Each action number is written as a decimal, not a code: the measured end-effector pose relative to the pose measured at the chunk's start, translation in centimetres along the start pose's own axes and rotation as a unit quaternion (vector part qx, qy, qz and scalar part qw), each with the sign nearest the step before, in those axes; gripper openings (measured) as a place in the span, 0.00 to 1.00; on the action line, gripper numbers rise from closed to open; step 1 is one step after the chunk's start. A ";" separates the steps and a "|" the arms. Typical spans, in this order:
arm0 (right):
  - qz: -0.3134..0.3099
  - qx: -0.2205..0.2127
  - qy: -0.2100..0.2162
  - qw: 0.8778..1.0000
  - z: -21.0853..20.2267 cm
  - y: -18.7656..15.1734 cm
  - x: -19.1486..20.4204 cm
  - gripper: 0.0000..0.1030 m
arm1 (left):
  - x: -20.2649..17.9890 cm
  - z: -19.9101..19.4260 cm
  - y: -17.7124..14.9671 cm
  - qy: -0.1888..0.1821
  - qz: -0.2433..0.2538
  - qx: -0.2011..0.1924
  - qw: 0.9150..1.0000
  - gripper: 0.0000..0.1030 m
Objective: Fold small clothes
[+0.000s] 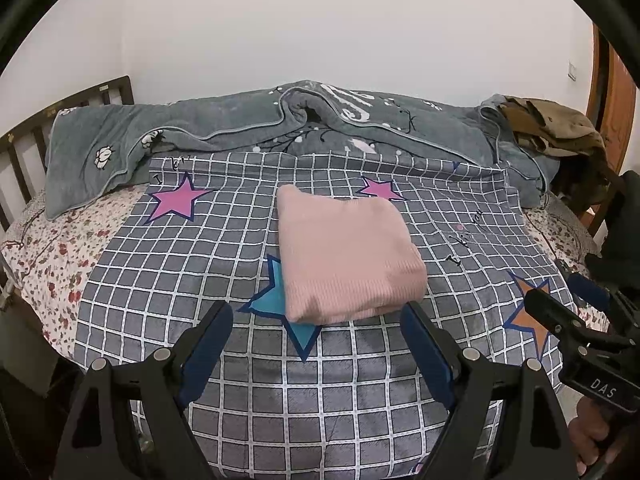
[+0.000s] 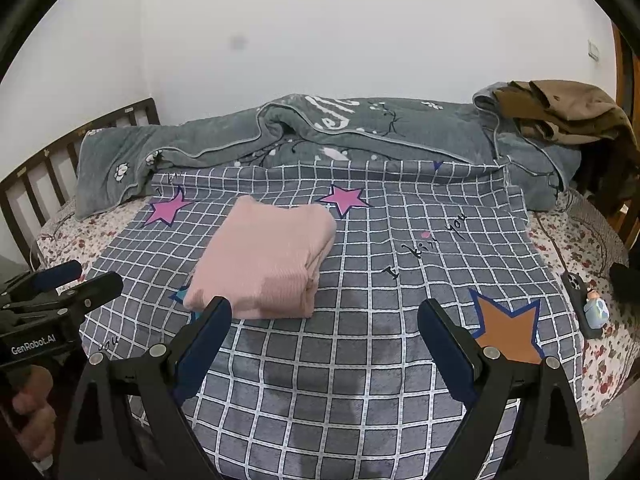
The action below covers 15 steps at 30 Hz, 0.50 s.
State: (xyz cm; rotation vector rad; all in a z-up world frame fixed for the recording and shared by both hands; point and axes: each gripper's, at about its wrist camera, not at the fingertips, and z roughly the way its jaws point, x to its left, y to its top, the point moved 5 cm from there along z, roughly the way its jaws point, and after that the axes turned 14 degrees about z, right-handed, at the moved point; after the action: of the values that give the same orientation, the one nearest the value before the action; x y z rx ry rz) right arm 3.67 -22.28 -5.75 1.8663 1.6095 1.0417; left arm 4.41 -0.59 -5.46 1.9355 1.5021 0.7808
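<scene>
A pink knitted garment (image 1: 344, 252) lies folded into a thick rectangle on the grey checked cloth (image 1: 200, 248) with coloured stars. My left gripper (image 1: 316, 316) hangs just short of its near edge, jaws wide open, nothing between them. In the right wrist view the same pink garment (image 2: 268, 256) lies ahead and to the left. My right gripper (image 2: 324, 312) is open too and empty, over bare checked cloth (image 2: 360, 360); its left finger overlaps the garment's near corner in the picture. Each gripper shows at the edge of the other's view: the right gripper (image 1: 560, 308) and the left gripper (image 2: 92, 280).
A rumpled grey blanket (image 1: 280, 128) lies along the far side of the bed. Brown clothes (image 2: 568, 112) are piled at the far right. A phone (image 2: 576, 292) and a small figure (image 2: 596, 308) lie on the floral sheet (image 2: 600, 360) at right. A wooden headboard (image 1: 48, 120) stands left.
</scene>
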 end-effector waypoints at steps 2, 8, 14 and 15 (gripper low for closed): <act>0.001 0.000 -0.001 1.000 0.0 0.0 0.0 0.90 | 0.0 0.0 0.0 0.000 0.000 0.000 1.000 0.83; 0.003 -0.001 -0.002 1.000 0.0 0.0 -0.1 0.90 | 0.0 0.0 0.0 0.000 0.000 -0.001 1.000 0.83; 0.002 -0.003 -0.001 1.000 -0.1 0.2 -0.2 0.90 | -0.1 0.0 0.0 0.000 -0.001 -0.001 1.000 0.83; 0.001 -0.004 -0.001 1.000 -0.1 0.3 -0.2 0.90 | -0.1 0.0 0.0 0.000 -0.001 -0.001 1.000 0.83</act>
State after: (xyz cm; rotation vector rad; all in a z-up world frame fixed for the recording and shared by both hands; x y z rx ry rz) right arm 3.74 -22.53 -5.53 1.8643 1.6013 1.0458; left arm 4.42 -0.66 -5.45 1.9333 1.5025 0.7820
